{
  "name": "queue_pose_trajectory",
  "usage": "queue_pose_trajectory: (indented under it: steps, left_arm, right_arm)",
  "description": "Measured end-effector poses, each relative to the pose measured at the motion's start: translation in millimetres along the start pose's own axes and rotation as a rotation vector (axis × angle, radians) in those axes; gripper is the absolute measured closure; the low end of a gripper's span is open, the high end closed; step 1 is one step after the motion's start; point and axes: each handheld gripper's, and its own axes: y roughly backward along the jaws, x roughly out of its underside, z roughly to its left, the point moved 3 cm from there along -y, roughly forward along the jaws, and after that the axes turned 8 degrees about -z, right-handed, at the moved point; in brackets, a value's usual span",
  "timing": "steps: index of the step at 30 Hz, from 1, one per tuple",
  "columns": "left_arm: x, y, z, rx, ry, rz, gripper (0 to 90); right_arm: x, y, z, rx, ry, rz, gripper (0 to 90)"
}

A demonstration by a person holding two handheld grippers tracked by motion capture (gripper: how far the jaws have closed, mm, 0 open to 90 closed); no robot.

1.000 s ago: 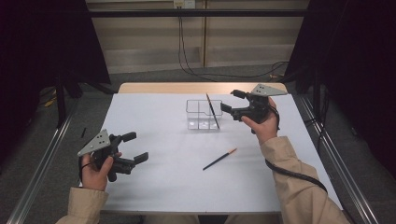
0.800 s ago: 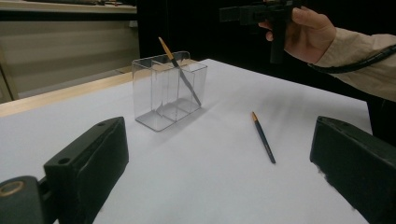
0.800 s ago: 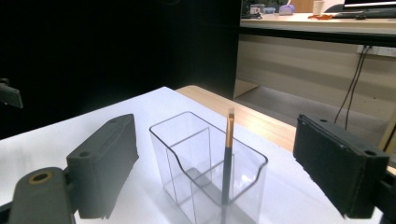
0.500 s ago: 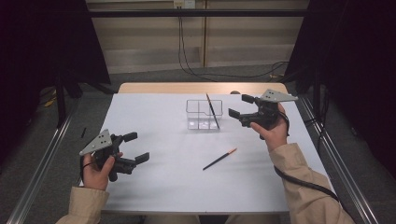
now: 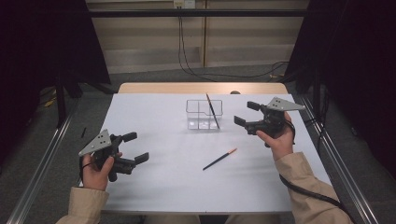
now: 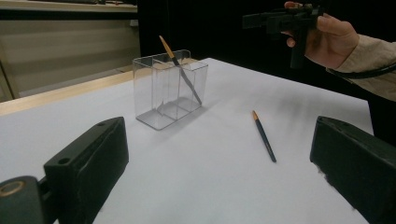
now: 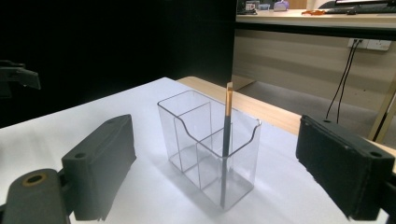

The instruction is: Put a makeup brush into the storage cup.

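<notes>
Right gripper [image 5: 246, 113] has drawn back from clear plastic holder [image 5: 203, 114], fingers spread.

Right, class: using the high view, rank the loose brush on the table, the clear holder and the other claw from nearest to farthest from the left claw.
1. Loose brush, lying mid-table.
2. Clear holder, farther back, centre.
3. Right claw, far right, beyond the holder.

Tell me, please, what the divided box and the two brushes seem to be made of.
The box looks like clear glossy acrylic or similar plastic: the table shows through its walls and the edges catch light. The brush in the box and the brush on the table have dark, smooth handles, perhaps painted wood or plastic, with orange-brown tips.
</notes>
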Motion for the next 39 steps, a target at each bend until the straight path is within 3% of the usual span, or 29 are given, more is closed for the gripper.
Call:
queue_pose_trajectory:
  steps: [15,26,39]
  left_arm:
    - [0.0,-0.9,-1.4,0.006,-0.002,0.001,4.2]
    - [0.7,-3.3,-1.4,0.007,-0.003,0.002,4.1]
    - [1.0,-3.3,-0.7,0.001,-0.008,0.007,4.1]
  right_arm:
    - [6.4,26.5,5.5,-0.003,-0.013,0.000,10.1]
    - [18.1,55.8,-0.7,0.032,-0.034,0.005,10.1]
    - [30.3,80.2,4.3,0.049,-0.049,0.014,10.0]
